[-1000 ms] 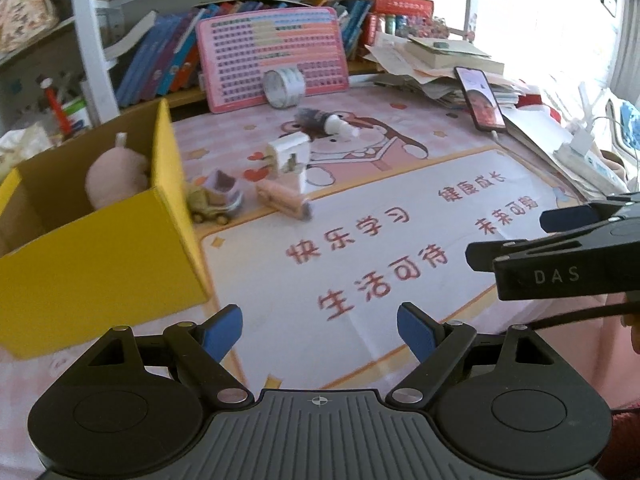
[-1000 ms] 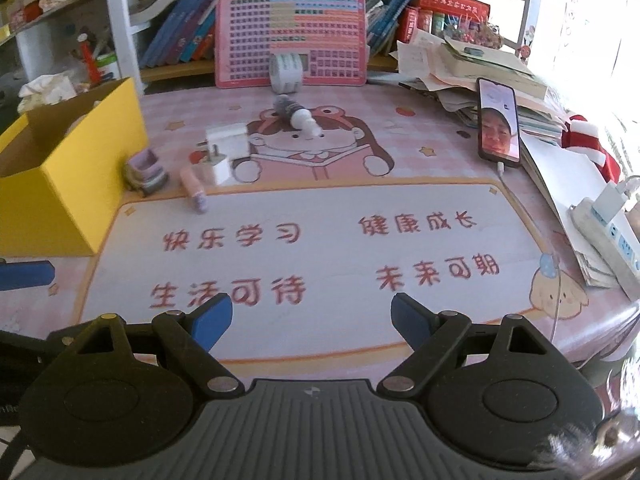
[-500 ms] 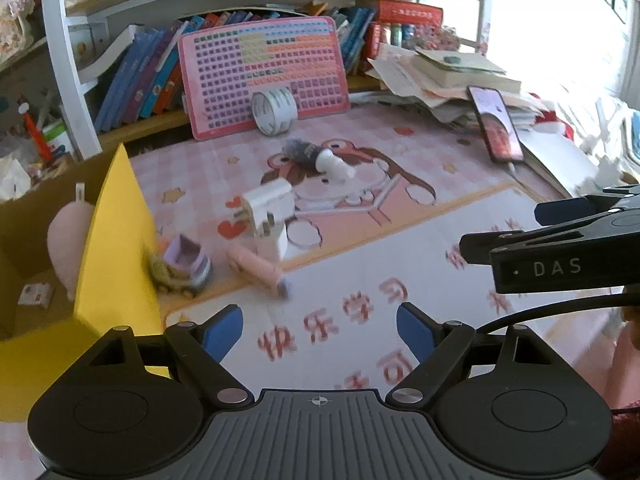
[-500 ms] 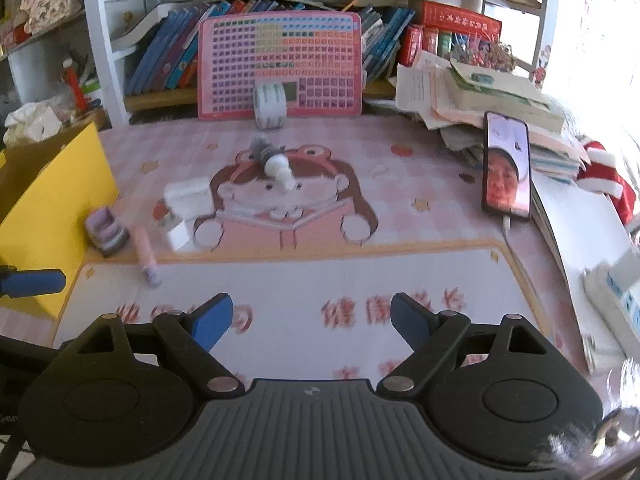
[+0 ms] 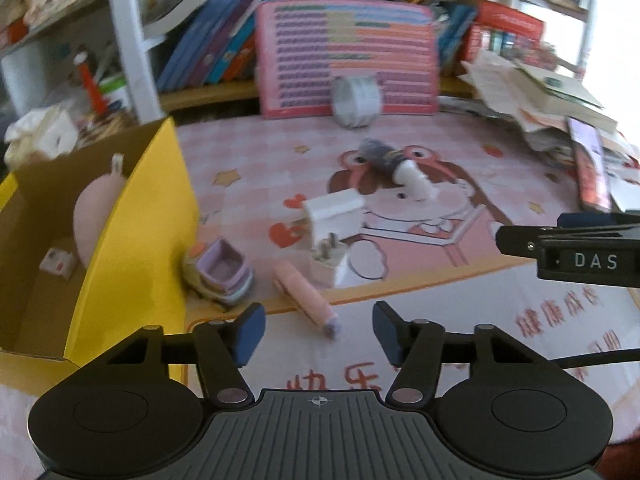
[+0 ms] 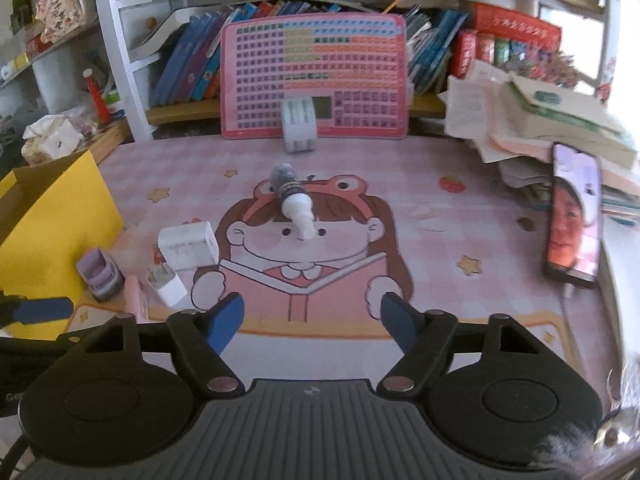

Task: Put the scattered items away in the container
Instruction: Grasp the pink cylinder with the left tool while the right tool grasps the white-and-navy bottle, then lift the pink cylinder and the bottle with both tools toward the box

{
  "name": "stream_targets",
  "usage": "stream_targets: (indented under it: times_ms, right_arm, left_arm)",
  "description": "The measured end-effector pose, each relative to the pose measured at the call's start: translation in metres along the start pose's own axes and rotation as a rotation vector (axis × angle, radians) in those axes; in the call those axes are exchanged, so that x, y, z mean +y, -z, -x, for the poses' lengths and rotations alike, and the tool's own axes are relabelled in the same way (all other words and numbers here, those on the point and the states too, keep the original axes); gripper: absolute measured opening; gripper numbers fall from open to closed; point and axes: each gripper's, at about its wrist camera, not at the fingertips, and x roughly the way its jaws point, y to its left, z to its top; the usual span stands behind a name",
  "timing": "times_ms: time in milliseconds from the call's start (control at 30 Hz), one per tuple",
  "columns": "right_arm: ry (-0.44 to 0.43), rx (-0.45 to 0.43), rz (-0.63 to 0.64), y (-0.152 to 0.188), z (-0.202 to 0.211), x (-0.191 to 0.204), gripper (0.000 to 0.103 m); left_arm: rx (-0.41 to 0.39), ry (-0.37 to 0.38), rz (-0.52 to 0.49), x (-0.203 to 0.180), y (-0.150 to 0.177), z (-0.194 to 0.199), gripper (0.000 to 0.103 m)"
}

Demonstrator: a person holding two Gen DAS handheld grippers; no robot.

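Pink tube (image 5: 305, 300) just beyond fingers (image 5: 249, 332)

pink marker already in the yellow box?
No. In the left wrist view the pink marker lies on the mat beside the small white plug, outside the yellow box.
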Motion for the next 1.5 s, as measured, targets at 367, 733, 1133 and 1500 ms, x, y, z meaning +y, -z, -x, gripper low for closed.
stream_targets:
  times_ms: [367, 733, 1133, 1500]
  right_arm:
    - [-0.045, 0.001, 0.049, -0.029, -0.047, -0.006, 0.068]
    - [-0.037, -0.029, 0.166, -0.065, -0.110, -0.003, 0.064]
    - [-0.060, 0.036, 0.260, -0.091, -0.165, 0.013, 0.055]
    - [-0.058, 0.064, 0.229, -0.086, -0.161, 0.010, 0.031]
  left_arm:
    - [0.062, -0.034, 0.129, 0.005, -0.012, -0.033, 0.043]
    - [0.128, -0.036, 0.211, 0.009, -0.013, -0.063, 0.022]
    - [0.124, -0.052, 0.221, 0.011, -0.016, -0.066, 0.020]
    - [0.125, -0.034, 0.222, 0.015, -0.013, -0.059, 0.013]
